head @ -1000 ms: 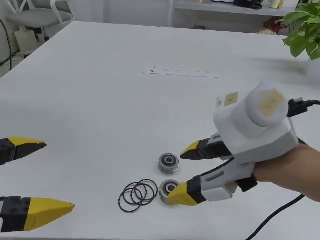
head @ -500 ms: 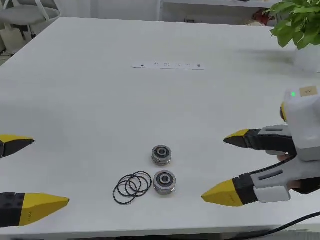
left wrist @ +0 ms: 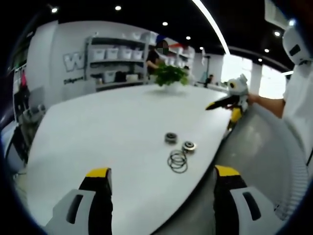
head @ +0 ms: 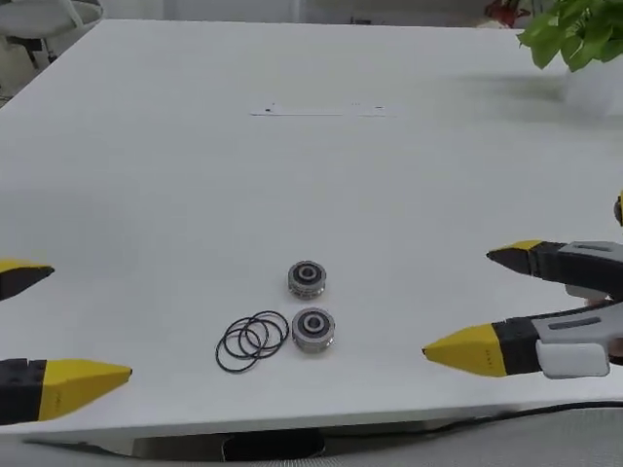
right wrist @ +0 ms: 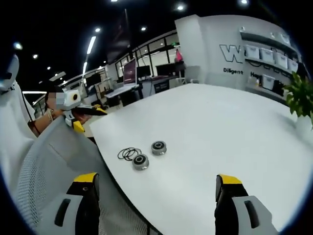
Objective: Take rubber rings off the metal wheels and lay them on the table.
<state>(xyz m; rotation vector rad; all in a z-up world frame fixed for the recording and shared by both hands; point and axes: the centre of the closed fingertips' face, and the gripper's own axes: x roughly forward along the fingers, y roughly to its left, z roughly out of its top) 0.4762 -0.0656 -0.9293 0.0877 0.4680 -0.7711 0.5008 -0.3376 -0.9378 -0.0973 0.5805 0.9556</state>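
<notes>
Rubber rings [head: 251, 340] | loose heap on table [head: 292, 146], just beside near metal wheel [head: 313, 329] | far metal wheel [head: 308, 278] just behind | wheels nearer right gripper [head: 458, 303], rings nearer left gripper [head: 91, 321] | fingers of both spread, empty

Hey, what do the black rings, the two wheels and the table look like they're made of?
The rings look like rubber: thin, matte black loops lying flat and overlapped. The wheels look like metal: silvery, shiny rims around dark centres. The table has a smooth, matte white top, perhaps laminate; the look leaves that open.
</notes>
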